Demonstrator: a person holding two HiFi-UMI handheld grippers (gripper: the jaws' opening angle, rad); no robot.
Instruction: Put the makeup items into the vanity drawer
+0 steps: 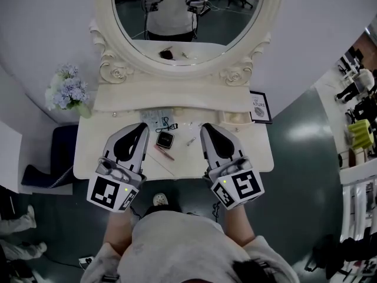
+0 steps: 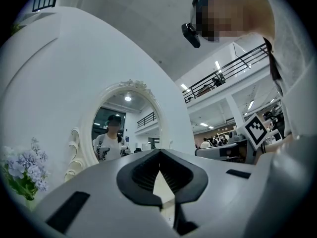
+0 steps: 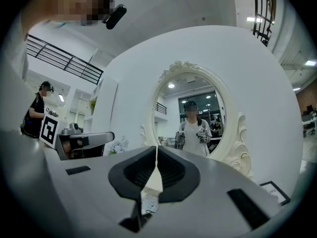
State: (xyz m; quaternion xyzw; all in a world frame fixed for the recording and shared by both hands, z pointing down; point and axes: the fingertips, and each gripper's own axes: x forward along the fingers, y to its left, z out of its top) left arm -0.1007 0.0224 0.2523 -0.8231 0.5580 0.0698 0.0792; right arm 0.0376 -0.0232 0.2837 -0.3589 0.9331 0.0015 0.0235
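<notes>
Closest to the head camera, the person's forearms reach forward, one claw in each hand, over the cream vanity worktop (image 1: 259,152). The left claw (image 1: 143,127) has its jaws together with nothing between them, and the right claw (image 1: 206,127) is likewise closed and empty. The makeup items lie on the worktop between the two claws: a dark square compact (image 1: 165,140), a pink pencil (image 1: 164,152) just in front of it, a small tube (image 1: 191,141) to its right, and a clear packet (image 1: 154,119) behind. Beyond stands the oval mirror (image 1: 177,69). Blue flowers (image 1: 68,90) stand at the left and a framed card (image 1: 259,107) at the right.
</notes>
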